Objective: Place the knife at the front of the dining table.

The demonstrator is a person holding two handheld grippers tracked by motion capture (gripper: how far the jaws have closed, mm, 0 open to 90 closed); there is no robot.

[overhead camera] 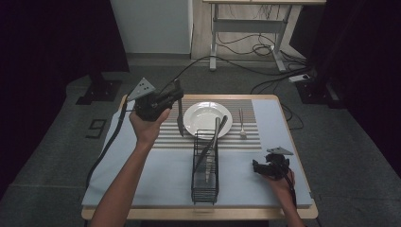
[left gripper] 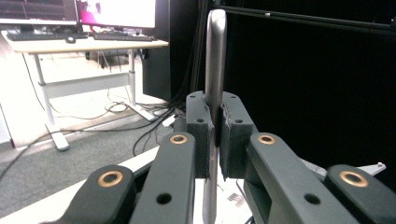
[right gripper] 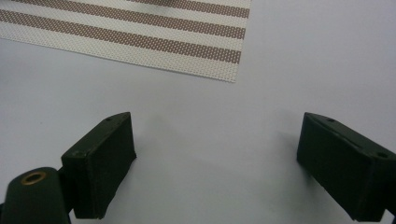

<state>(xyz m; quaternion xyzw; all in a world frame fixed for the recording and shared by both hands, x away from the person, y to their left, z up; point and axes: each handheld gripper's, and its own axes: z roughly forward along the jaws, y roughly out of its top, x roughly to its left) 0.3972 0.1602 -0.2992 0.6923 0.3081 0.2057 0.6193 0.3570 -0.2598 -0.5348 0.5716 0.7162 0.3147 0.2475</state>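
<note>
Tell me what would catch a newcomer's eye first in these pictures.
First, the left gripper, raised over the table's far left and shut on a knife that hangs blade down beside the white plate. Next, the black wire rack standing at the table's middle with a utensil leaning in it, and the right gripper resting open at the near right.

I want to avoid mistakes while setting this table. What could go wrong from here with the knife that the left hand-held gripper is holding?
1. The left hand-held gripper pinches the knife on its narrow handle; hanging blade down, it might swing or slip.
2. The blade hangs close to the white plate, so lowering it carelessly could strike the rim.
3. The wire basket with another utensil leaning out stands nearby; a returning forearm might knock it.
</note>
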